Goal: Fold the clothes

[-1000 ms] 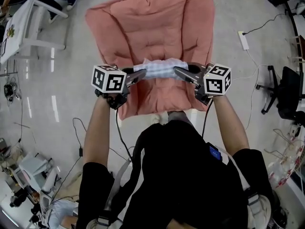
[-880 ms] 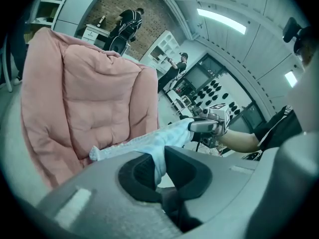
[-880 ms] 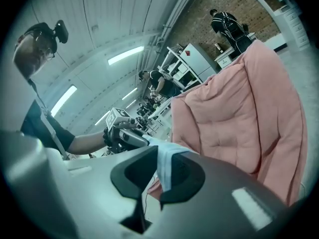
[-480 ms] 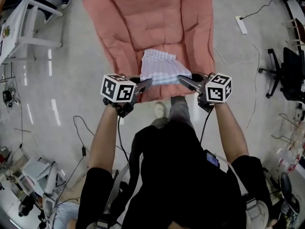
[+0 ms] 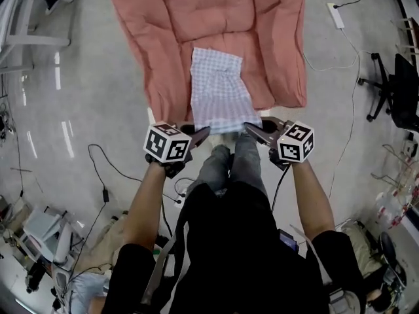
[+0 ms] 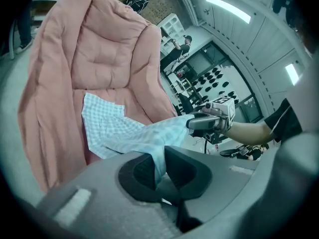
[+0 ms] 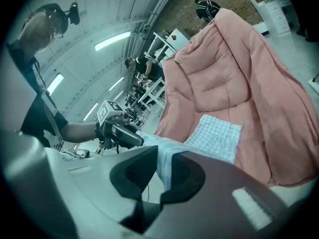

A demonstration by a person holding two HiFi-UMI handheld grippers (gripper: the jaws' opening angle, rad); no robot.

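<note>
Pink quilted cover (image 5: 196,18) bears a pale-blue checked garment (image 5: 219,90), its 2 near corners clenched in left gripper (image 5: 204,131) and right gripper (image 5: 249,127) fingers; spreading step, lengthwise fold likely next.

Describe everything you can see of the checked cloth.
The checked cloth is thin, light fabric in a fine pale blue-and-white check, softly creased. It lies stretched lengthwise on the pink quilt, far end resting flat, near edge held up. The left gripper and the right gripper each pinch a near corner, jaws shut on the fabric, so that edge runs taut between them.
</note>
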